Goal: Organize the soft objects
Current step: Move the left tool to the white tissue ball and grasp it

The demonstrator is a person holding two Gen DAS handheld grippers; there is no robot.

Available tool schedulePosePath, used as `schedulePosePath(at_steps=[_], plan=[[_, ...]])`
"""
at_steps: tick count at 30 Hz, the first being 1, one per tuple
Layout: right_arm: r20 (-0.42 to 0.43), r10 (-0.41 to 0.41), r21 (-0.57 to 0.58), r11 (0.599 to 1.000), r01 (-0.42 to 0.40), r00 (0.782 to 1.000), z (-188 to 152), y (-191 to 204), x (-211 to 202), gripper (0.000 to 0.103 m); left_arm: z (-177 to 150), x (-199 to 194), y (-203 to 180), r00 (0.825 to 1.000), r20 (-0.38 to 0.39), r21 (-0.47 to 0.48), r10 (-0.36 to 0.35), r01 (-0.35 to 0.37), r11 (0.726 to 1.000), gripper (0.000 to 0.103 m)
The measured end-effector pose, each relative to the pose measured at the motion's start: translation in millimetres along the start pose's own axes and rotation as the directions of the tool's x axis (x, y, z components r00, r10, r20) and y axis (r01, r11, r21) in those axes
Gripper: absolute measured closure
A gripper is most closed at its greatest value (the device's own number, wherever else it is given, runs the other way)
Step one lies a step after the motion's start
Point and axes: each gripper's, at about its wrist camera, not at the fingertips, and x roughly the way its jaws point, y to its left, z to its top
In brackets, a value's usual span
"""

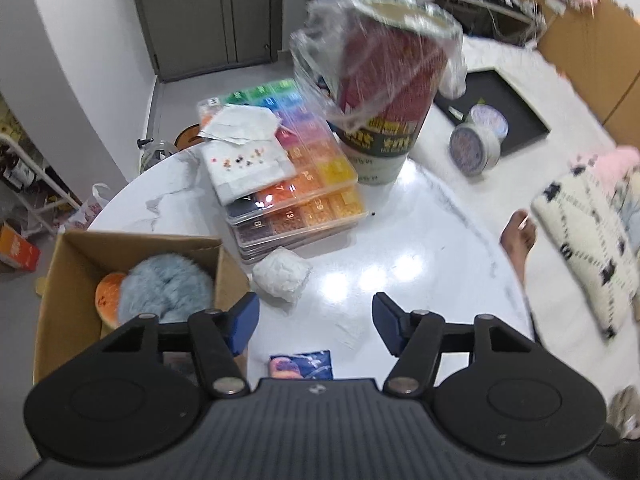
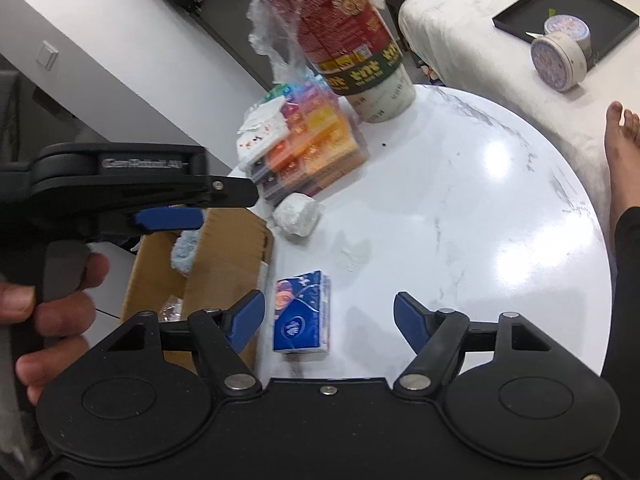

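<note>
A cardboard box (image 1: 72, 256) stands at the left edge of the round white table (image 1: 400, 248). Inside it lie a fluffy blue plush (image 1: 164, 292) and an orange plush (image 1: 107, 298). A white crumpled soft lump (image 1: 282, 276) sits on the table beside the box; it also shows in the right wrist view (image 2: 298, 214). A blue tissue pack (image 2: 302, 312) lies near the table's front edge. My left gripper (image 1: 316, 320) is open and empty above the table. My right gripper (image 2: 328, 320) is open, with the tissue pack between and just beyond its fingers.
A stack of clear bead organizer cases (image 1: 296, 184) with papers on top stands mid-table. A large red cup wrapped in plastic (image 1: 384, 92) stands behind it. A black tray (image 1: 500, 112) with round tins lies on the white sofa. A bare foot (image 2: 620, 140) rests at the right.
</note>
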Motion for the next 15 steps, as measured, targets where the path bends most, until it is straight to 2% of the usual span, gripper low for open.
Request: schedulePosePath(at_steps=[9,15], plan=[[-0.024,0.018,0.017,1.000,-0.018,1.000,-4,-11,16,0.032,15,53,-13,0.995,-0.073,0.064,0.068,-0.063,0.996,0.044],[-0.026,0.020,0.034,0.999,-0.020,0.999,-4,-18,21,0.032,19,81,-25,0.984,-0.075,0.141,0.159,-0.147,0.979,0.044]])
